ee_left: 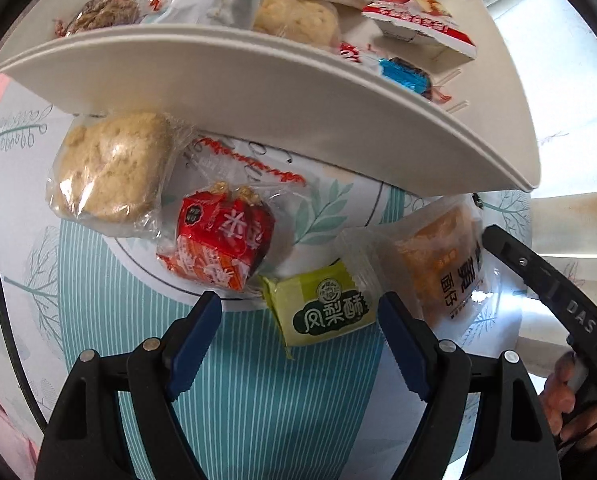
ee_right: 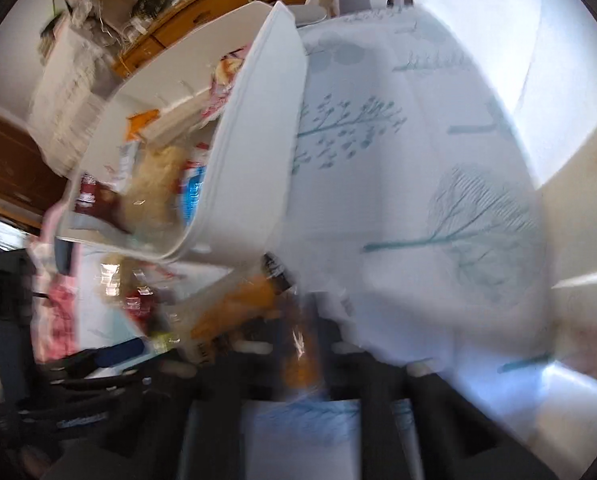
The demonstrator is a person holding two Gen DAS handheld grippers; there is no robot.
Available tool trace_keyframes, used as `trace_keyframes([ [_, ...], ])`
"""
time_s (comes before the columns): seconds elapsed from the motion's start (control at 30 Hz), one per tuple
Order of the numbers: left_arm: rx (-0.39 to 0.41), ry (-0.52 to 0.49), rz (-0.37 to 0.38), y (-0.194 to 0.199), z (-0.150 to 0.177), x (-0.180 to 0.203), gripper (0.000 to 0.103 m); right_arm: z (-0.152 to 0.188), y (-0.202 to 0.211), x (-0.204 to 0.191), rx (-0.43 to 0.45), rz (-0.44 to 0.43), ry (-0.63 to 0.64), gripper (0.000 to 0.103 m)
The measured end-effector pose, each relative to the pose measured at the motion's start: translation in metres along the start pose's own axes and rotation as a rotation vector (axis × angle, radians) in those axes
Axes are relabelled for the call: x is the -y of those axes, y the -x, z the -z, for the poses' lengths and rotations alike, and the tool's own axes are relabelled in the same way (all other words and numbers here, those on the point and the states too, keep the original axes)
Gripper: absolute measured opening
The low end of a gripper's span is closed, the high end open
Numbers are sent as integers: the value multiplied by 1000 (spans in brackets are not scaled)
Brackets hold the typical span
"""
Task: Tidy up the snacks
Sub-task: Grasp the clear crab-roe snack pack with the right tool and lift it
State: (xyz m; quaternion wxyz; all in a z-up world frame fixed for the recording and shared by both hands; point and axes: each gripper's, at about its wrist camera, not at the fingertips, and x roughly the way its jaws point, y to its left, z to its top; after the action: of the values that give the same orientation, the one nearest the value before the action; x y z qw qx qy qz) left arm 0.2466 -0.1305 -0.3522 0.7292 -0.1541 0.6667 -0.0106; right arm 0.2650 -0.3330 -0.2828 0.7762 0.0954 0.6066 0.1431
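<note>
My left gripper [ee_left: 298,320] is open and empty, its blue pads either side of a green pineapple-cake packet [ee_left: 326,308] on the patterned tablecloth. Beside the packet lie a red wrapped snack [ee_left: 218,236], a clear-wrapped pale cake [ee_left: 110,168] and a clear packet with an orange snack [ee_left: 442,264]. A white tray [ee_left: 258,76] holding several snacks stands behind them. The right wrist view is heavily blurred. My right gripper [ee_right: 298,344] appears shut on the orange snack packet [ee_right: 254,300], just below the tray [ee_right: 258,120].
The right gripper's black body [ee_left: 554,296] and the hand holding it show at the left wrist view's right edge. A wooden cabinet [ee_right: 202,12] and cluttered shelves stand beyond the table. The tablecloth [ee_right: 438,160] stretches to the right of the tray.
</note>
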Motion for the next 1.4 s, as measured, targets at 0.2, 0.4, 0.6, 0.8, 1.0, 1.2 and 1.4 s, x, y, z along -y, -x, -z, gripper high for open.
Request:
trace_keyframes([
  [0.2,-11,-9,-24,-3,-2,9,79,2,3,0,-23,17,0,0],
  [0.4,-10,-33,-41,-2,5,12,79,20,10,26,-60,46,-70,0],
  [0.6,-2,-49,-53,1,10,14,79,36,19,37,-94,-53,-184,1],
  [0.8,18,-72,-63,6,12,12,79,49,16,43,-139,-200,-411,12],
  [1.0,66,-131,-61,17,15,13,79,55,12,32,-126,-268,-606,55],
  [1.2,107,-154,-33,28,20,4,79,49,0,10,-94,-226,-720,87],
  [1.4,124,-175,-40,37,24,-9,79,33,-12,-14,-48,-104,-726,93],
])
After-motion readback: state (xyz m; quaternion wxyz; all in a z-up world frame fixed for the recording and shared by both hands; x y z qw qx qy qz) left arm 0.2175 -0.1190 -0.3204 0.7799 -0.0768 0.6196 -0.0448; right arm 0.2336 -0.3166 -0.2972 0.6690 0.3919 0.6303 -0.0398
